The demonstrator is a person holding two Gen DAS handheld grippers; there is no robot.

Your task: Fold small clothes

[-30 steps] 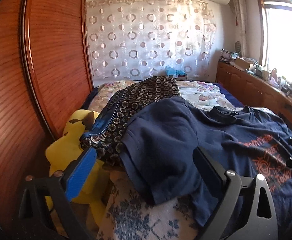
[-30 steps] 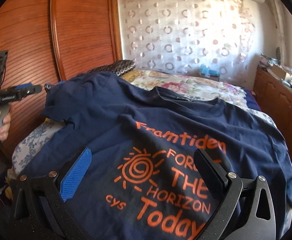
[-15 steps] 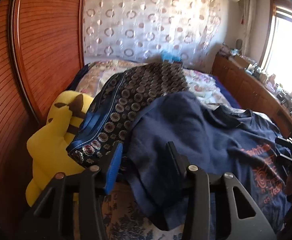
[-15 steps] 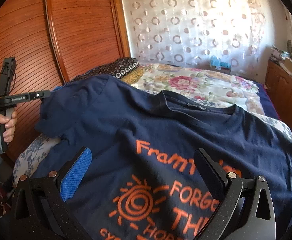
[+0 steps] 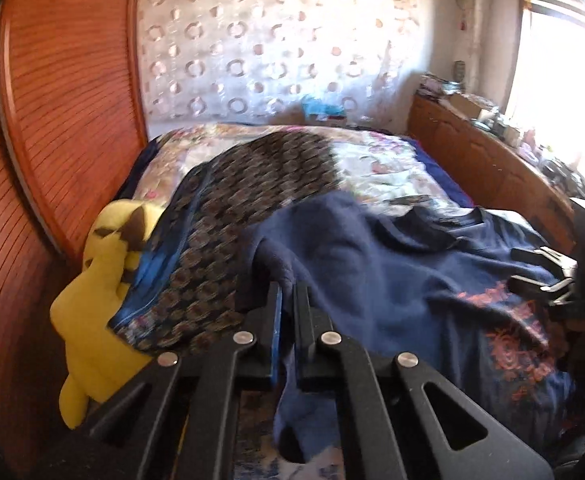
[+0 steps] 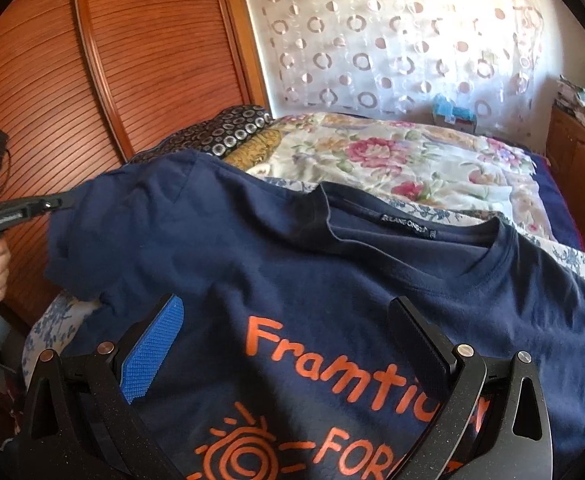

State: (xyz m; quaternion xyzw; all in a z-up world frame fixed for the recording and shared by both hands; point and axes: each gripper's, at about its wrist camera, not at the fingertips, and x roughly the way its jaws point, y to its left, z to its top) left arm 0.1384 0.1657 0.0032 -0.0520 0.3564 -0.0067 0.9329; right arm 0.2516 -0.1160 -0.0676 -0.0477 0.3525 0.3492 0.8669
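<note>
Navy tee (image 6: 332, 280) spread on bed (image 6: 392, 152), soft, limp, light. Left tool (image 5: 286, 300) has just closed, clamped on sleeve hem; right tool (image 6: 284, 320) apart over chest print. Best held at hems, shoulders

Daylight enters through the window (image 5: 564, 92) at right, overexposed to white glare. The curtain (image 6: 392, 36) glows backlit. Left wrist view shows motion blur. Fisheye distortion curves edges; corners vignette black.
</note>
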